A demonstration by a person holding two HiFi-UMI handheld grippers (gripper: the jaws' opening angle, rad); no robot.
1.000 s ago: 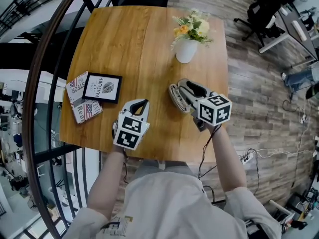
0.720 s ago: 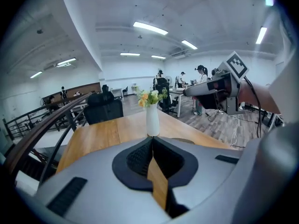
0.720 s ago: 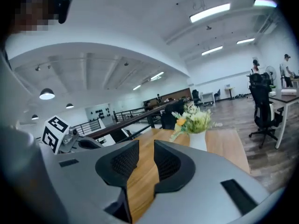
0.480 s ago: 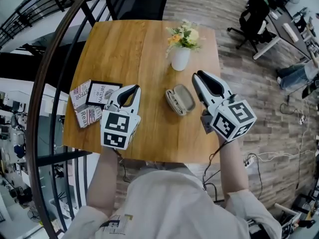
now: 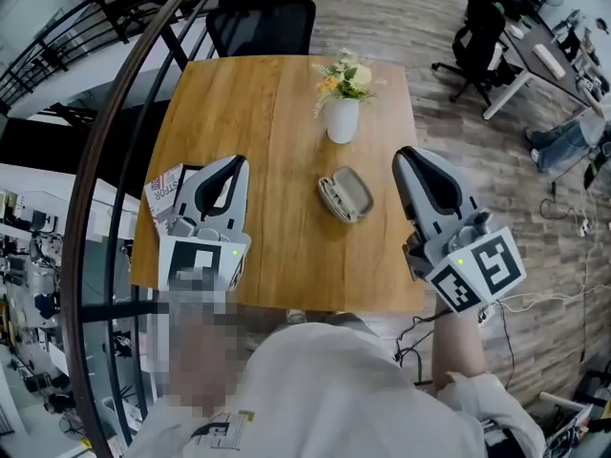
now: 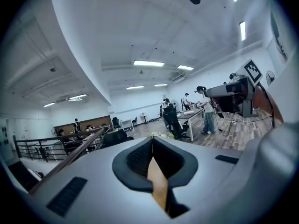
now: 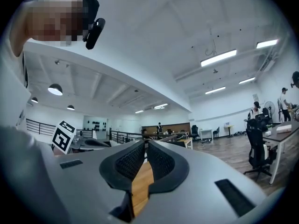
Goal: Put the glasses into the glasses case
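Observation:
An oval grey glasses case (image 5: 345,194) lies near the middle of the wooden table (image 5: 286,103), with no gripper touching it. I cannot tell whether glasses are inside. My left gripper (image 5: 238,159) is held high over the table's left front, well left of the case. Its jaws are shut with nothing between them (image 6: 152,140). My right gripper (image 5: 407,152) is raised to the right of the case. Its jaws are closing, almost together, and hold nothing (image 7: 145,144). Both gripper views look level across the room.
A white vase (image 5: 342,119) of flowers stands just behind the case. Booklets (image 5: 164,187) lie at the table's left, partly hidden by the left gripper. A black chair (image 5: 263,17) stands at the far end. A curved railing (image 5: 105,160) runs along the left.
Both grippers have risen from the table toward the camera. The right gripper left the case and its jaws narrowed. The case stays on the table.

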